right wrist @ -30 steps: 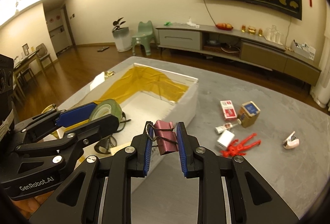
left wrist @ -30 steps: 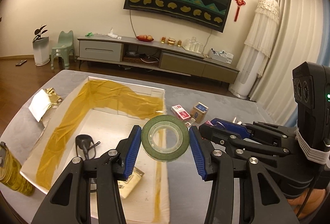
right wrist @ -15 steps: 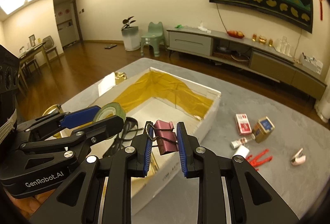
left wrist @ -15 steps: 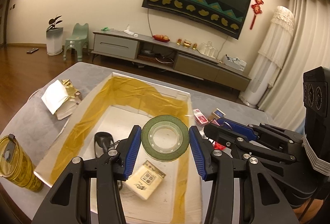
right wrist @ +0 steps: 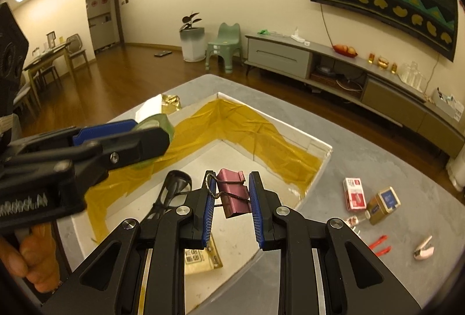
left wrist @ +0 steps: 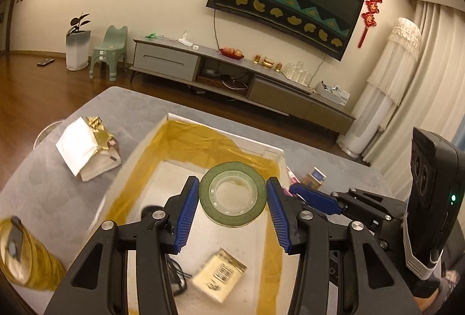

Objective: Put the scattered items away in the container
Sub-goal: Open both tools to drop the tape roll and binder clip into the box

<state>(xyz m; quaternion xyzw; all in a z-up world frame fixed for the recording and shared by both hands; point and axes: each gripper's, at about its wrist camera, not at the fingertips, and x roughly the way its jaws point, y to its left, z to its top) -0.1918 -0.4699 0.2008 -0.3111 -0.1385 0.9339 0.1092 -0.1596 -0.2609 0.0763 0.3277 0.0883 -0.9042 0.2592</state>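
Observation:
My left gripper point(left wrist: 232, 200) is shut on a green tape roll point(left wrist: 232, 225), held above the inside of the white box point(left wrist: 271, 148) lined with yellow tape. A pink binder clip point(right wrist: 234, 194) sits between the blue pads of my right gripper point(right wrist: 231, 199), which hangs over the box's near right part. On the box floor lie black glasses point(right wrist: 174, 188) and a cream packet point(left wrist: 219, 274). Scattered on the grey table right of the box are a red-white pack point(right wrist: 354, 193), a gold box point(right wrist: 383, 203), a small bottle point(right wrist: 356, 219), a red tool point(right wrist: 377, 245) and a pink-white clip point(right wrist: 423, 249).
A white and gold paper bag point(left wrist: 84, 148) lies on the table left of the box. A yellow bottle point(left wrist: 24, 257) stands at the near left corner. A hand point(right wrist: 32, 257) holds the left gripper's handle. The table's far edge drops to a wooden floor.
Both grippers have moved forward and left over the box, from beside its right wall to above its inside. Each still holds its item.

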